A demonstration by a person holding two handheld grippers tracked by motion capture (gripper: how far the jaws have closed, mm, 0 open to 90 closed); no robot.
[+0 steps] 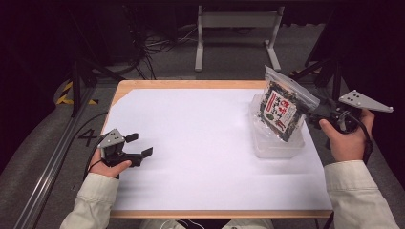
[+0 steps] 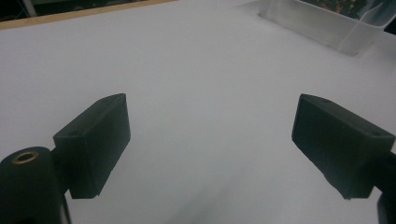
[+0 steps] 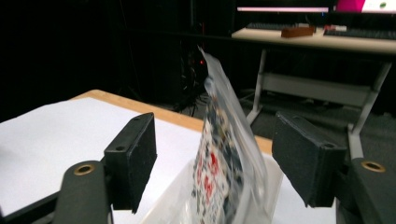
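Snack bag (image 3: 223,163) stands between the spread right gripper (image 3: 215,158) jaws.

The person wears pale cream long sleeves (image 1: 98,193) with buttoned cuffs at both wrists. The left gripper (image 1: 141,145) is black, with two blocky rectangular jaws and a grey three-cornered plate (image 1: 112,138) on top, dotted with small holes. The right gripper (image 3: 212,161) has matching matte black jaw blocks, each with a small screw hole, and brass-ringed holes (image 3: 84,169) on its rounded arms. A dark cable (image 1: 367,140) trails from it.
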